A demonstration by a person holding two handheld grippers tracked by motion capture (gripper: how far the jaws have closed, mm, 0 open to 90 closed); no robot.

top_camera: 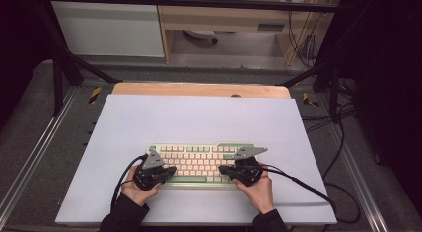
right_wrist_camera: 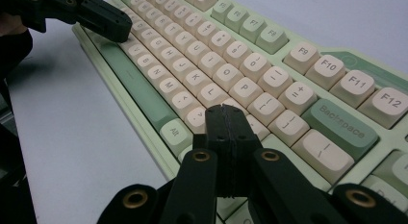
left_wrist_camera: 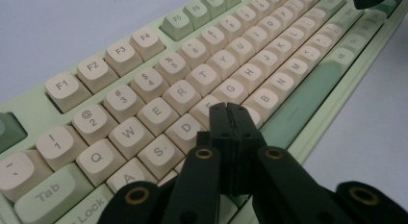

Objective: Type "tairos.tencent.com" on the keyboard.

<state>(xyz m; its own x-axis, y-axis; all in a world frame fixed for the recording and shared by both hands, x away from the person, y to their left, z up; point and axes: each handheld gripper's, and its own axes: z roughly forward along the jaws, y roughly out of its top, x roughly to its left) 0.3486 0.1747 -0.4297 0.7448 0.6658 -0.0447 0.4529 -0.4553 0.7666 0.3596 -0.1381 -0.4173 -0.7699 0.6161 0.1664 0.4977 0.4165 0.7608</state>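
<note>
Pale lilac mat (top_camera: 199,117) over wooden table (top_camera: 199,89), dark room.
Green keyboard with cream keys (top_camera: 199,162) near front edge; left gripper (left_wrist_camera: 228,108) and right gripper (right_wrist_camera: 225,111) pressed together, holding nothing, over its keys.

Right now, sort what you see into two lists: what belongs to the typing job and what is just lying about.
In the job:
- keyboard
- left gripper, jaws shut, tip over the letter keys
- right gripper, jaws shut, tip over the right-hand keys

Just lying about:
- white mat under the keyboard
- wooden table edge
- loose cables at the right
</note>
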